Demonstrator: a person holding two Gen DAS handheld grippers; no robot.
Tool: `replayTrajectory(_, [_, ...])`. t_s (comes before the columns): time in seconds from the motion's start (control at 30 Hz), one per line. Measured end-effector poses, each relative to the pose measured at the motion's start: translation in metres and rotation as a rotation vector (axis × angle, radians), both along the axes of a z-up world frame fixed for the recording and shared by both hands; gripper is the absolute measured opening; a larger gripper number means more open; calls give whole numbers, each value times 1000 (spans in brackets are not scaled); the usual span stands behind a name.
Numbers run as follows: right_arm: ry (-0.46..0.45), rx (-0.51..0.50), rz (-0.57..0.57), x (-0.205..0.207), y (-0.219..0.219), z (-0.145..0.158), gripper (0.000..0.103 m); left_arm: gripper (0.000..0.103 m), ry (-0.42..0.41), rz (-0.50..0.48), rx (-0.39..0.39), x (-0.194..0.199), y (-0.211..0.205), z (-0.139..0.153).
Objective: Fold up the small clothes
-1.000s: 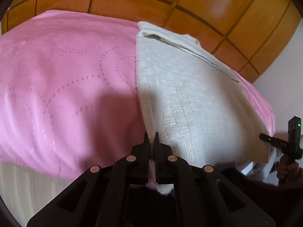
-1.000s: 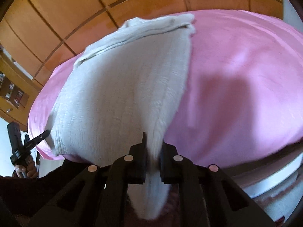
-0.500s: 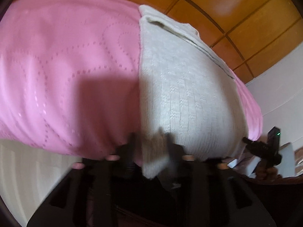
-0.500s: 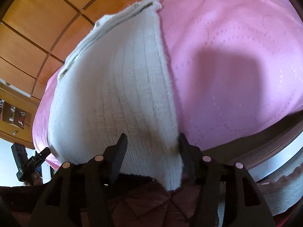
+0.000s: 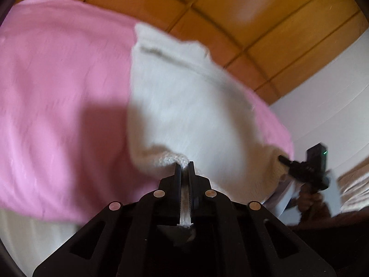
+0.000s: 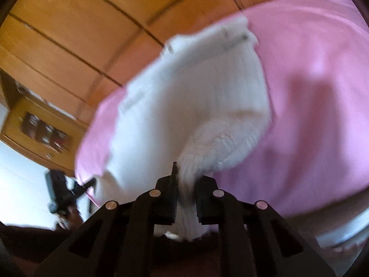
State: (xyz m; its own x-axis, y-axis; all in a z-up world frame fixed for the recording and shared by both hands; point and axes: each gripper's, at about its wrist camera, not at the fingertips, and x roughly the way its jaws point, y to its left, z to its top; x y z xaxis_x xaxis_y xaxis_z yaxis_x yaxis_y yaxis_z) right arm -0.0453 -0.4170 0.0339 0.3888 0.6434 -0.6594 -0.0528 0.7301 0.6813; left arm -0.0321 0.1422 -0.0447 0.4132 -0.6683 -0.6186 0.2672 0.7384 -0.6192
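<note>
Left gripper [image 5: 183,164] pinches a near corner of the white knitted garment [image 5: 184,106], jaws closed on the fabric, raised above the pink bedcover [image 5: 60,97]; right gripper [image 6: 186,173] likewise clamps the other near corner [image 6: 191,120], cloth bunched between its fingers; the garment's far end lies on the bedcover; motion blur hides knit detail; wooden headboard [image 5: 253,18] behind; each gripper appears at the edge of the other's view.
</note>
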Motion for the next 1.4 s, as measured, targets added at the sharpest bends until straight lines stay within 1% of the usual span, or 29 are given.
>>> replayTrajectory(0.07, [-24,30,-37,23,-4,5,12,4,-24,16,-48,18,-3,10])
replayTrajectory(0.17, [-40,24,-84,51,-11,5,11,4,-37,41,-101,49,-5,16])
replayTrajectory(0.27, [-17,-2,-142,95,-10,-6,11,4,-31,90,-112,89,-12,15])
replayTrajectory(0.37, [12,-24,-186,125,-13,-16,12,4,-2,157,-98,129,-13,11])
replayTrajectory(0.4, [15,-31,-199,135,-15,-19,12,4,-4,179,-118,142,-12,13])
replayTrajectory(0.43, [18,-31,-209,141,-20,-21,17,4,-10,204,-126,149,-9,15])
replayTrajectory(0.47, [24,-25,-218,145,-22,-22,32,8,-15,265,-106,157,-6,18])
replayTrajectory(0.5, [33,-5,-225,150,-24,-23,46,14,-10,277,-97,162,-3,19])
replayTrajectory(0.53, [25,3,-238,151,-27,-21,70,33,1,273,-106,166,0,19])
replayTrajectory(0.57, [-10,-15,-267,148,-33,-14,78,50,6,279,-108,167,2,18])
replayTrajectory(0.6, [-29,-22,-271,146,-36,-11,79,53,-4,297,-87,163,5,18])
replayTrajectory(0.63, [-40,-21,-266,143,-40,-9,82,53,-21,290,-60,159,7,17])
replayTrajectory(0.67, [-47,-27,-265,137,-45,-6,86,53,-28,268,-31,155,5,15])
replayTrajectory(0.73, [-60,-75,-265,123,-51,-5,88,53,-23,214,30,142,3,5])
replayTrajectory(0.83, [-53,-151,-219,105,-45,-12,88,65,-21,149,103,119,-4,-15])
replayTrajectory(0.9, [-39,-207,-169,95,-33,-24,88,66,-16,112,147,106,-14,-29])
replayTrajectory(0.93, [-35,-227,-150,94,-25,-28,85,66,-15,95,167,104,-21,-36])
replayTrajectory(0.97, [-31,-252,-129,94,-17,-34,77,66,-25,80,195,101,-30,-41])
replayTrajectory(1.0, [-19,-281,-105,96,-6,-42,74,65,-42,76,218,102,-37,-43])
replayTrajectory(1.03, [-11,-321,-98,98,3,-48,71,51,-55,61,241,99,-41,-43])
replayTrajectory(1.07, [-22,-360,-98,99,9,-50,61,32,-59,46,262,101,-47,-44])
replayTrajectory(1.1, [-45,-400,-89,101,17,-50,51,27,-52,45,271,105,-52,-45])
replayTrajectory(1.13, [-47,-393,-76,102,21,-49,27,22,-46,49,262,107,-53,-44])
replayTrajectory(1.17, [-27,-347,-70,104,22,-47,24,19,-48,52,259,107,-53,-43])
replayTrajectory(1.23, [-43,-355,-69,100,25,-38,21,17,-79,48,275,101,-53,-37])
replayTrajectory(1.33, [-61,-313,-76,88,24,-22,19,14,-91,43,253,89,-45,-31])
replayTrajectory(1.4, [-64,-264,-83,76,18,-12,19,13,-93,43,233,79,-37,-29])
